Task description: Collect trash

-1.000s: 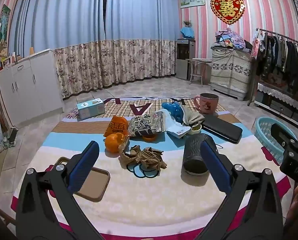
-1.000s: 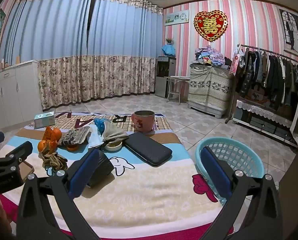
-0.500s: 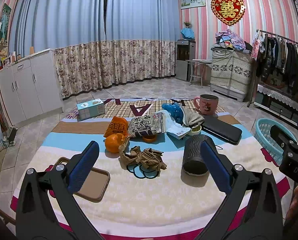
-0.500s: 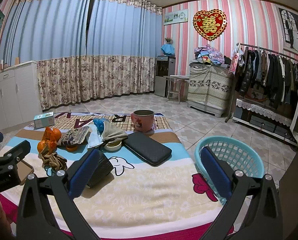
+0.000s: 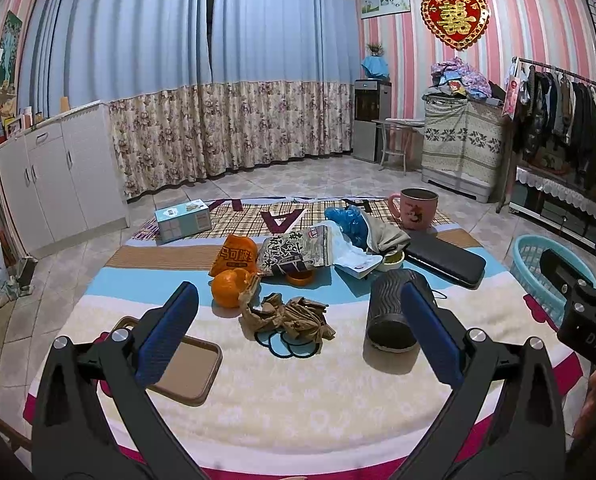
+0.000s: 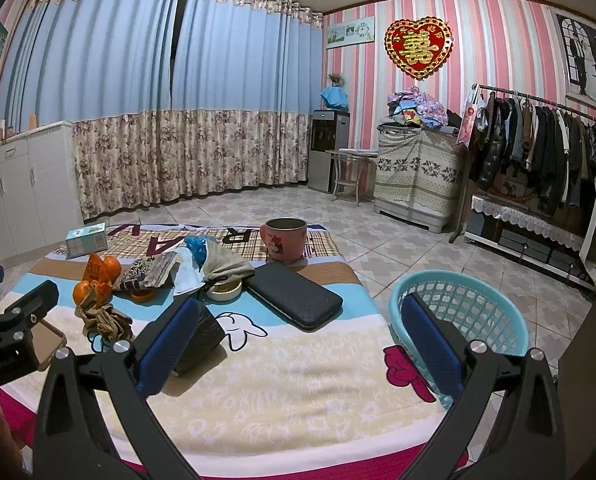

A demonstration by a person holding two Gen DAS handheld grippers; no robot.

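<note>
Trash lies on the blanket-covered table (image 5: 298, 392): crumpled brown paper (image 5: 288, 314), an orange snack bag (image 5: 234, 257), a dark snack wrapper (image 5: 296, 254), a blue plastic wad (image 5: 348, 220) and white paper (image 5: 352, 258). My left gripper (image 5: 298, 330) hovers open in front of the brown paper, nothing between its fingers. The teal basket (image 6: 462, 318) stands on the floor right of the table. My right gripper (image 6: 300, 344) is open and empty over the table's right part, its right finger in front of the basket. The brown paper (image 6: 106, 320) also shows in the right wrist view.
An orange (image 5: 230, 288), a black ribbed cylinder (image 5: 394, 312), a black case (image 5: 444, 260), a pink mug (image 5: 416, 208), a small teal box (image 5: 183, 220) and a brown tray (image 5: 182, 368) share the table. Tiled floor, a clothes rack (image 6: 538, 148) and cabinets (image 5: 58, 184) surround it.
Almost nothing differs. Both grippers stay open and nearly still; the views drift only slightly.
</note>
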